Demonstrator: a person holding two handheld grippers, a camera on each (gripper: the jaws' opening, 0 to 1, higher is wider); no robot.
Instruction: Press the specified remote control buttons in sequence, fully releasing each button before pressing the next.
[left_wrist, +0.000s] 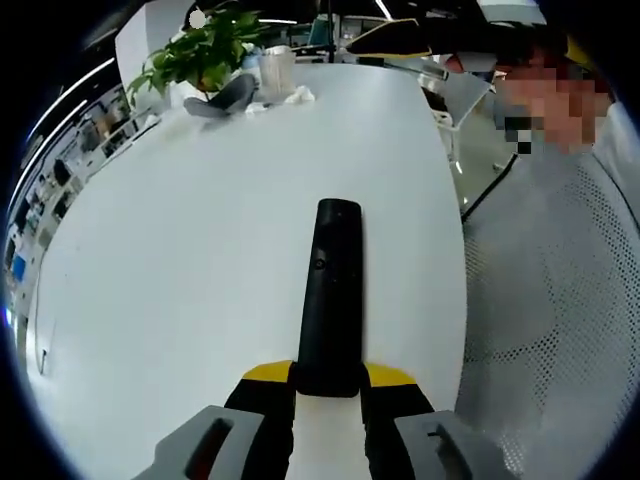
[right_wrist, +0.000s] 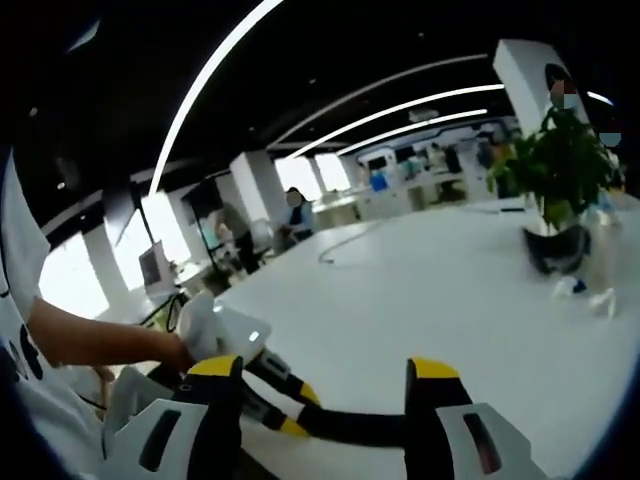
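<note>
Black remote (left_wrist: 328, 300) clamped in left tongs (left_wrist: 328, 385) – near end hidden | right tongs (right_wrist: 327, 385) wide

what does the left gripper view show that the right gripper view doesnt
Left gripper view: the full top face of the black remote, its near end clamped between the left tool's jaws, a clear jar and crumpled tissue at the table's far end, and a person in a white mesh shirt at the right.

Right gripper view: the right tool, open above the remote, the hand holding the left tool, and the office background with monitors.

Both: the remote, the white table and the potted plant.
</note>
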